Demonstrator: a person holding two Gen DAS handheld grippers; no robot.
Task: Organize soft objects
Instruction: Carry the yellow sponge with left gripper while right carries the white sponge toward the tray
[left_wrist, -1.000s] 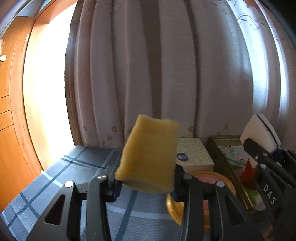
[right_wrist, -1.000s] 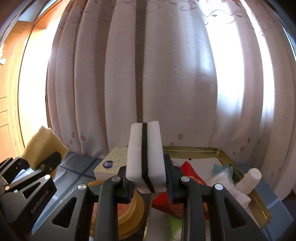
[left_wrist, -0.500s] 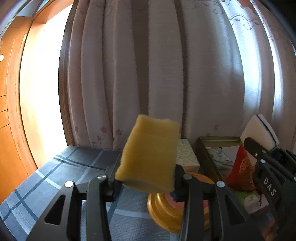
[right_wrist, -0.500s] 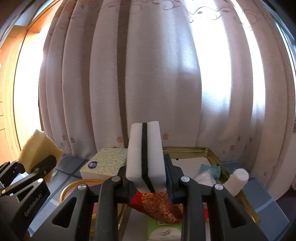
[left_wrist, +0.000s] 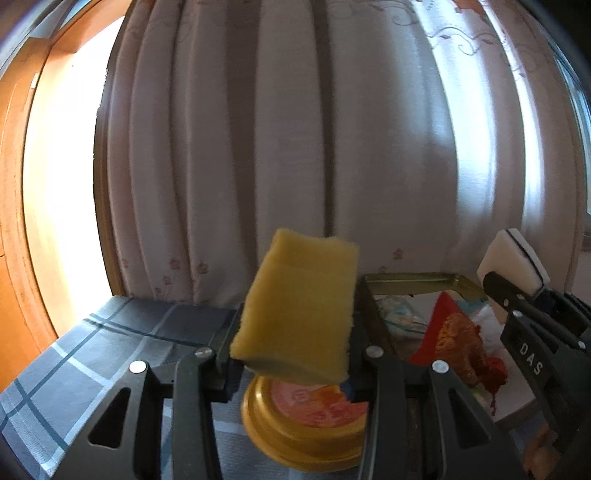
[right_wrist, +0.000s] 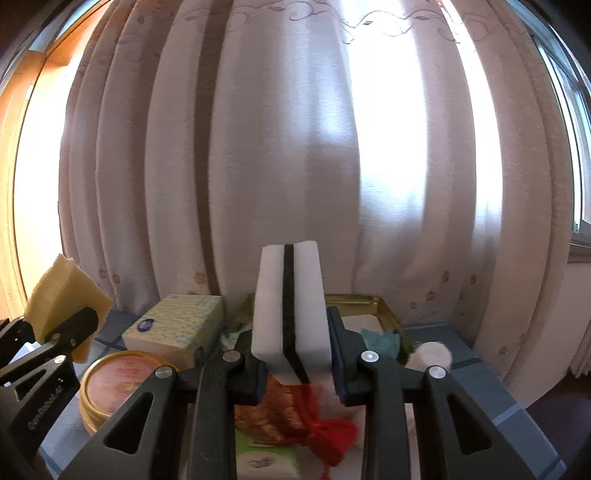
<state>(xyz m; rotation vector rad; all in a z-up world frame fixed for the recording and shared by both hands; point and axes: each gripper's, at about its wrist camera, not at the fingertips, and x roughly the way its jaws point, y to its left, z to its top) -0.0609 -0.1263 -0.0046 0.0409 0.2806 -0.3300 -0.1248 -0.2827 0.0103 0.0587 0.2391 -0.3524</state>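
My left gripper is shut on a yellow sponge and holds it upright above a yellow round tin. My right gripper is shut on a white sponge with a black middle layer, held above a gold tray with a red pouch in it. In the left wrist view the white sponge and the right gripper show at the right. In the right wrist view the yellow sponge shows at the left.
A yellow tissue box stands behind the round tin. The tray also holds a teal cloth and a tissue pack. A white roll lies beside the tray. A pleated curtain hangs behind the blue plaid table.
Both grippers have moved to the right with their sponges. The tin and the tray now sit further left and closer in both views.
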